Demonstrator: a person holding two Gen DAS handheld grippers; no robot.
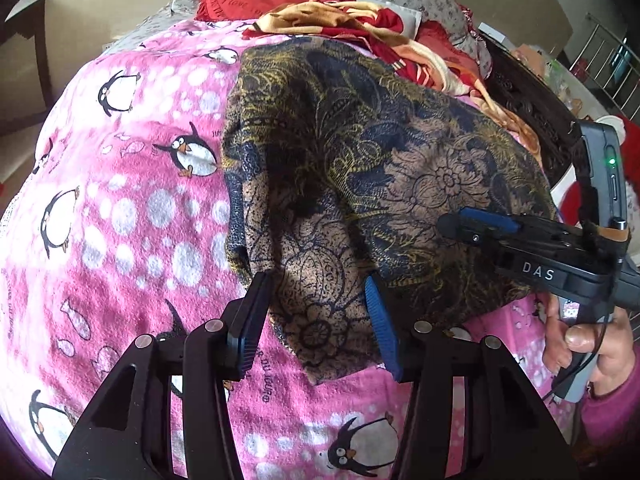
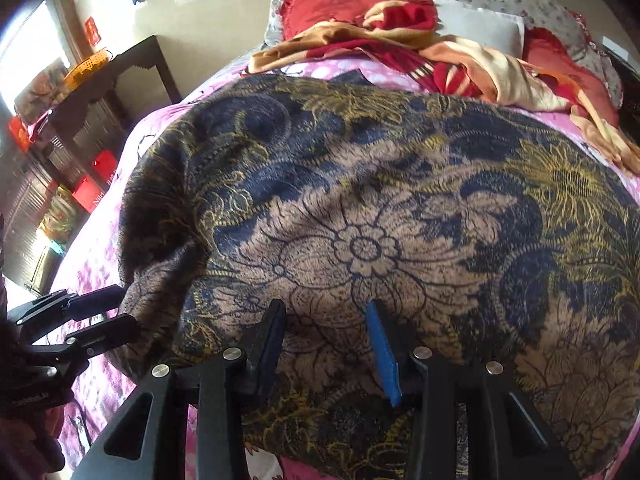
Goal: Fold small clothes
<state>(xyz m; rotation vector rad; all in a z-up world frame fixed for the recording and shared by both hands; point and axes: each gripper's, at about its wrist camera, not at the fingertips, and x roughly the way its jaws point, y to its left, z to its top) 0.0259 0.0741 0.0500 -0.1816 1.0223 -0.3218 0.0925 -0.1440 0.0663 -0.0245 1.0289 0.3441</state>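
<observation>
The flowered garment point(image 1: 360, 168) in dark blue and tan lies spread on the pink penguin blanket point(image 1: 120, 208) of the bed. The left tongs point(image 1: 316, 312) stand parted over its near left corner, the pads not pressing the cloth. The right tongs point(image 2: 326, 344) (a hand point(image 1: 592, 336) carries them) are also parted above the garment's near edge, grasping nothing.

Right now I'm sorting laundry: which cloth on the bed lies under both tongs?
The dark floral garment, navy, tan and yellow, spread on the pink penguin blanket; the red-and-cream cloth is bunched farther away.
</observation>
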